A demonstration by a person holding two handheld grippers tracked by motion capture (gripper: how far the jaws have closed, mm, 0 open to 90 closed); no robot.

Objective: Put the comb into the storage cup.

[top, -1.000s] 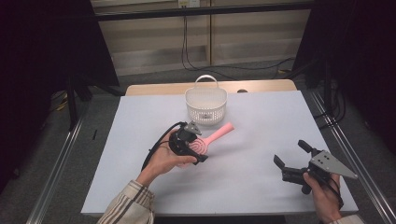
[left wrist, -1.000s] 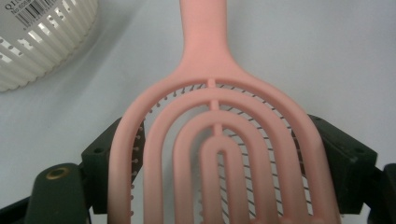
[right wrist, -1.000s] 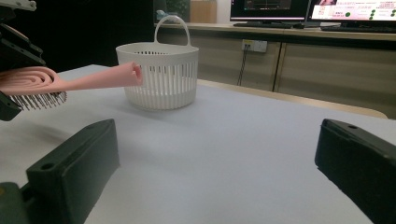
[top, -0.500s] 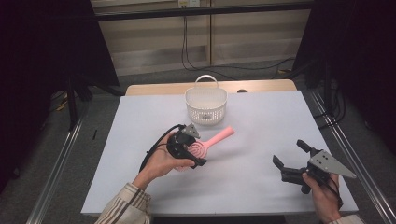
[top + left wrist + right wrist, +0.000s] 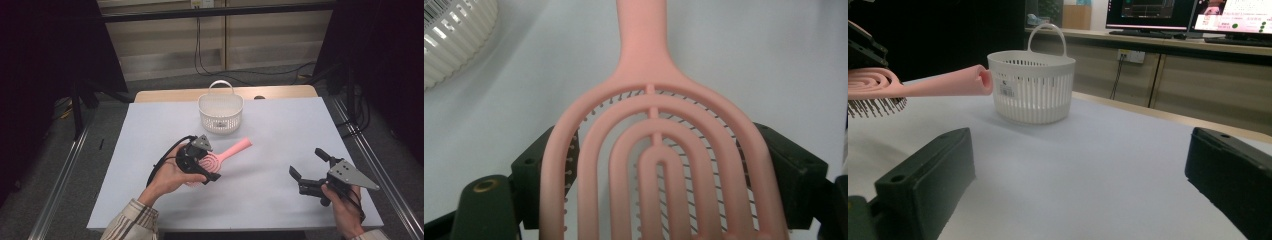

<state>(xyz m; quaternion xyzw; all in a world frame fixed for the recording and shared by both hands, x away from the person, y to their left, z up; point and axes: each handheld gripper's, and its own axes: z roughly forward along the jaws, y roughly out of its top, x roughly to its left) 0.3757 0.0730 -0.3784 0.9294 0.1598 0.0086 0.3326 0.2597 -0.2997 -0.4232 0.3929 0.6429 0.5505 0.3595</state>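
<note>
Brush (image 5: pixel 220 157): pink, off the sheet, near-left of centre; long axis runs near-left to far-right, handle pointing far-right toward the basket.
Room: dark at both sides, pale panelled wall with hanging cables at the far end; right gripper view adds monitors (image 5: pixel 1193 15) on a far counter.
Table (image 5: pixel 280 135): white sheet, wooden edge showing at the far side.
Basket (image 5: pixel 220 112): white, slatted, handle upright, far centre, apart from the brush.
Left gripper (image 5: pixel 200 162): clamped on the brush head at both sides; its own view shows bristles facing down, arched ribs up.
Right gripper (image 5: pixel 312 167): near right, jaws wide apart, nothing between; its view shows the handle's hollow end (image 5: pixel 983 79).
</note>
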